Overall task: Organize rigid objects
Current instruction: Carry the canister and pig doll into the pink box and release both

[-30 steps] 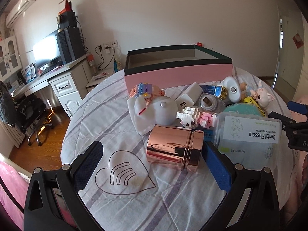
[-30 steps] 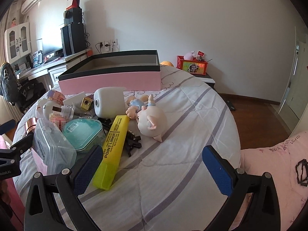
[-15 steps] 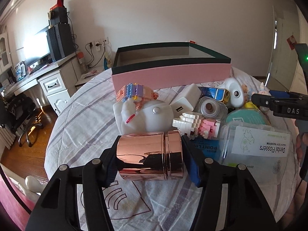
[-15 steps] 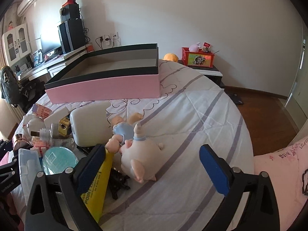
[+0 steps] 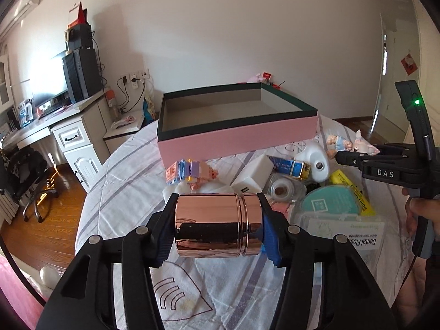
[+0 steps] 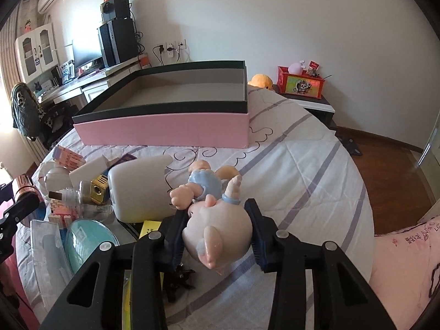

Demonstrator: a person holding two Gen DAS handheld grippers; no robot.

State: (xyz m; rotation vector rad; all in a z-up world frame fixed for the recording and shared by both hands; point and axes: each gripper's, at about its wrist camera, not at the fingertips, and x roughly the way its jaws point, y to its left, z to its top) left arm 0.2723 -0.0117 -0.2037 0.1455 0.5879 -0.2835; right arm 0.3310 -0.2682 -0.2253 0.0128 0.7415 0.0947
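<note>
My left gripper is shut on a shiny rose-gold metal canister, held sideways above the bed cover. My right gripper is shut on a pink pig doll with a blue outfit; it also shows in the left wrist view. An open pink box with a dark green rim stands behind the pile, empty inside. A heap of small items lies in front of it: a brick model, a white block, a yellow highlighter, a teal case.
A clear Dental Flossers box lies at the right of the pile. A white desk with a monitor and an office chair stand at the left. A red box sits on a nightstand at the back right. The striped bed cover extends right.
My left gripper closed on the rose-gold canister and lifted it. My right gripper moved forward and closed on the pig doll, which is raised off the cover.
</note>
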